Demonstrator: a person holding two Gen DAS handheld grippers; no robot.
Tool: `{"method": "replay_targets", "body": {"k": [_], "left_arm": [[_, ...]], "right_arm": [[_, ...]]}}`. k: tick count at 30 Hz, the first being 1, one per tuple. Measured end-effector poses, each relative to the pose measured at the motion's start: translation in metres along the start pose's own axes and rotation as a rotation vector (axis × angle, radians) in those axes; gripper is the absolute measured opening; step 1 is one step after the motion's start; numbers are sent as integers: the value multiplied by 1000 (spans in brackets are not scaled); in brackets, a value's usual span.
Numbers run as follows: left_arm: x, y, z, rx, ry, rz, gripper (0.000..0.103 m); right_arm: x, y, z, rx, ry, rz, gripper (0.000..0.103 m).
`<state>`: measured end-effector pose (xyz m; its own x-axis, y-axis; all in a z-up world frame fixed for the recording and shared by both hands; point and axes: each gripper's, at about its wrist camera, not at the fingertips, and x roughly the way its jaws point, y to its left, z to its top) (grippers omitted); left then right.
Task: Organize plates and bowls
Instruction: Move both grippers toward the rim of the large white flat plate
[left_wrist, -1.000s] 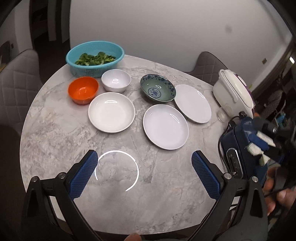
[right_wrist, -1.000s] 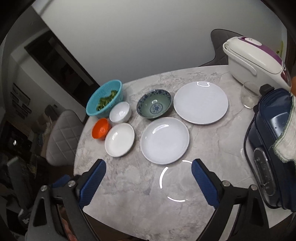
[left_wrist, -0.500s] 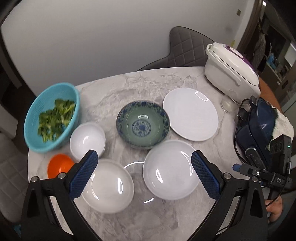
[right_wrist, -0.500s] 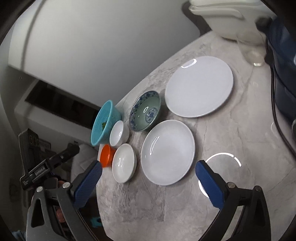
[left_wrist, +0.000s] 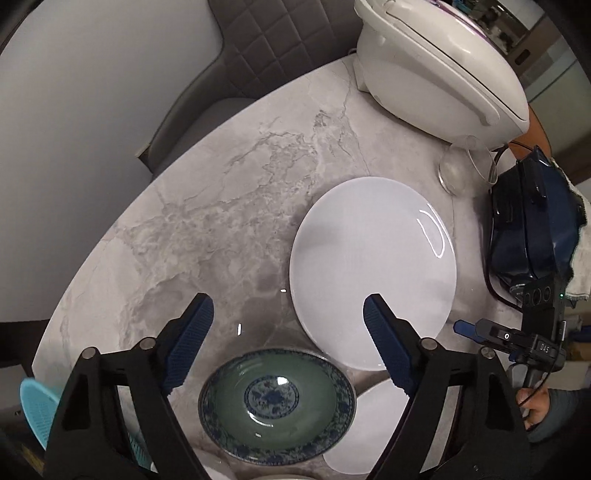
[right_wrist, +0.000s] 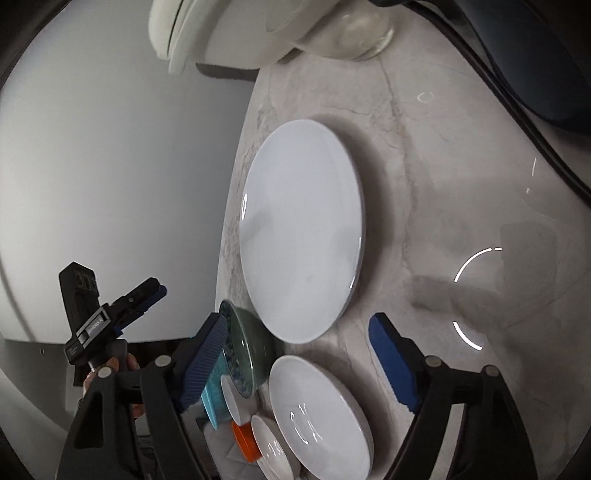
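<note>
Plates (left_wrist: 373, 269) lie apart on bare marble; both claws, closing, hold nothing.

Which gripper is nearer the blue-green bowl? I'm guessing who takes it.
Left. The left gripper hangs right over the bowl, its fingers closing on nothing. The right gripper is off toward the flat plate, also empty.

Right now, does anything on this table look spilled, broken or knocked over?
Nothing stands out. The large white plate and the blue-patterned bowl sit flat and whole on the marble table, with no spills in view.
</note>
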<state>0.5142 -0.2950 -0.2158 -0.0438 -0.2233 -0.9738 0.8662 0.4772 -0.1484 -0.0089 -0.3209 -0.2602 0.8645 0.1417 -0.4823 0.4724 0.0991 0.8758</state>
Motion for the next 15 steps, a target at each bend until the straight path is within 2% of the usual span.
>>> {"method": "replay_targets", "body": {"k": [4,7,9,11,13,15], "left_arm": [[34,1,22,71,48,-55,77],[49,0,27,76,66,-131,77],[61,-3,31,98,87,-144,75],[72,-5,33,127,106,-156,61],[80,-7,33,138,120,-176,52],[88,-7,33,138,132,-196,49]], "right_arm": [[3,-13,4,61,-85,13,82],[7,-21,8,90,-100,31,82],[10,-26,11,97,-118,36,82],[9,-29,14,98,-136,59,76],[7,-33,12,87,-145,70,74],[19,-30,15,85,-144,73,72]]}}
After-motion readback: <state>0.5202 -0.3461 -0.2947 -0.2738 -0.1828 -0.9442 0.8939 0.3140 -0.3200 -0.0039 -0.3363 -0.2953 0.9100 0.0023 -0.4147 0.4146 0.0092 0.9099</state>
